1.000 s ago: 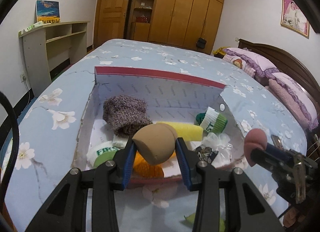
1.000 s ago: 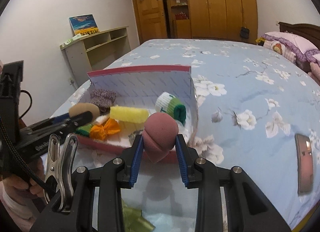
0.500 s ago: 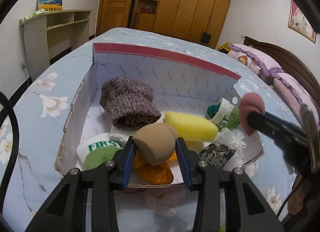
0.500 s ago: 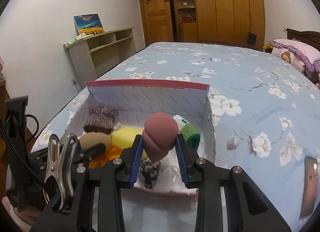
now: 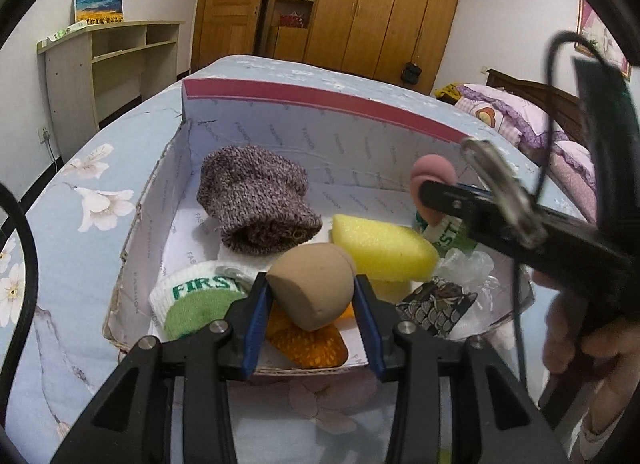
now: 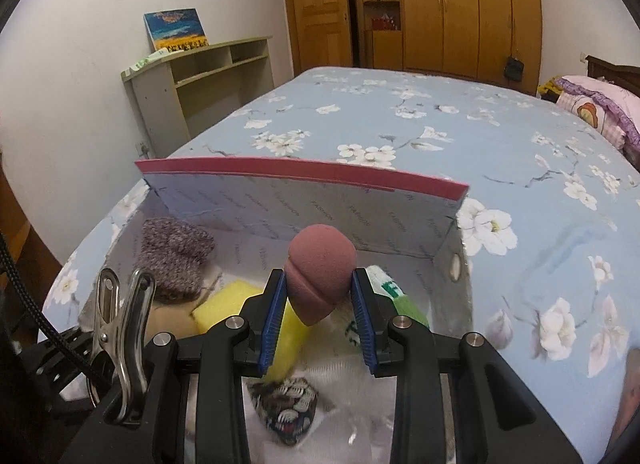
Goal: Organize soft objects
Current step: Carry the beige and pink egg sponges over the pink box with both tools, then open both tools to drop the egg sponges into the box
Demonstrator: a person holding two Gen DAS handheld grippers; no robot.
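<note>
My left gripper (image 5: 310,296) is shut on a tan makeup sponge (image 5: 312,286) and holds it over the near part of the open cardboard box (image 5: 320,96). My right gripper (image 6: 320,304) is shut on a pink makeup sponge (image 6: 320,268), which also shows in the left wrist view (image 5: 434,174), over the box's right side (image 6: 452,232). Inside the box lie a knitted grey-purple sock (image 5: 256,200), a yellow sponge (image 5: 384,248), a green and white sock (image 5: 192,296), an orange cloth (image 5: 308,340) and a patterned pouch (image 6: 286,408).
The box sits on a bed with a blue floral sheet (image 6: 520,168). Pillows (image 5: 516,116) lie at the far right. A shelf unit (image 5: 104,64) stands by the left wall, wardrobes (image 5: 360,8) at the back.
Both grippers have moved forward, from in front of the box to over it, each still holding its sponge. The right gripper now reaches in from the right.
</note>
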